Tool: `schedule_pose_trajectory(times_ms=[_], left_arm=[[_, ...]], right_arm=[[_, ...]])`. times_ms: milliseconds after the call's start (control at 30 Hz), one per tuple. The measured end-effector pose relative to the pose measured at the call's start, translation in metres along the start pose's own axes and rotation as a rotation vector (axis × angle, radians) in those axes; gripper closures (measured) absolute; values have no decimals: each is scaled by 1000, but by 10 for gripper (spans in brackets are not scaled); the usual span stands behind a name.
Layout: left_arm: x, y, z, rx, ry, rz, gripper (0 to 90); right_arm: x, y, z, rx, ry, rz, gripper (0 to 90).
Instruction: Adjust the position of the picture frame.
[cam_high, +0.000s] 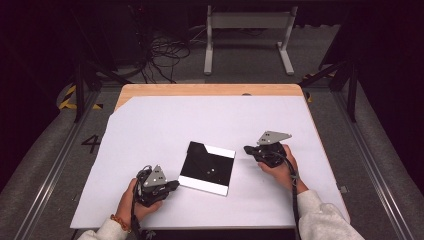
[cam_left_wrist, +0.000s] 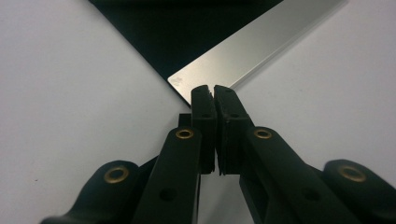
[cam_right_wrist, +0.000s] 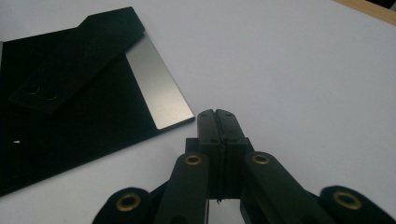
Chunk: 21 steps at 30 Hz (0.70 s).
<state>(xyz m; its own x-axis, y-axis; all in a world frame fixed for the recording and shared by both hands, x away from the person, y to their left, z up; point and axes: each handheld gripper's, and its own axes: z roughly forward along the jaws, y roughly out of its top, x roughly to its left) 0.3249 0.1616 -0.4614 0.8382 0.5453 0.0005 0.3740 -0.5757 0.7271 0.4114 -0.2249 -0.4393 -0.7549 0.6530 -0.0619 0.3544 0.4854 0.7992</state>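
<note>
while both tongs sit pressed together and hold nothing, the work is plainly about the black plate (cam_high: 207, 168) lying flat near the middle of the white sheet (cam_high: 150, 125) on the desk (cam_high: 210, 90).

left of the plate, the left tongs (cam_high: 172, 185) rest just beside its near left corner; in the left gripper view the tips (cam_left_wrist: 213, 93) point at the silver edge strip (cam_left_wrist: 252, 46) there, very near it, though i cannot tell if they touch.

on the plate itself, a smaller black piece (cam_right_wrist: 77, 60) with two holes lies across the top, next to the far silver strip (cam_right_wrist: 159, 88).

right of the plate, the right tongs (cam_high: 247, 149) sit near its far right corner, a little apart from it.

to do the step well, i'd judge each pair must spread first, then come in low along the sheet so one tip slips under the thin edge. the plate looks slick and flat, so it may skate away; bracing it from the opposite corner with the other pair should steady it.
</note>
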Motion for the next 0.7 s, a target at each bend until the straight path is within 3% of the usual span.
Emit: schedule_pose_trajectory(times_ms=[333, 400, 700], left_arm=[[12, -3, -2, 7, 41, -43, 872], [13, -2, -1, 11, 49, -36, 872], [12, -1, 4, 16, 28, -40, 867]], right_arm=[[16, 2, 17, 46, 16, -36, 900], [18, 2, 19, 52, 28, -33, 900], [22, 2, 20, 59, 33, -37, 900]])
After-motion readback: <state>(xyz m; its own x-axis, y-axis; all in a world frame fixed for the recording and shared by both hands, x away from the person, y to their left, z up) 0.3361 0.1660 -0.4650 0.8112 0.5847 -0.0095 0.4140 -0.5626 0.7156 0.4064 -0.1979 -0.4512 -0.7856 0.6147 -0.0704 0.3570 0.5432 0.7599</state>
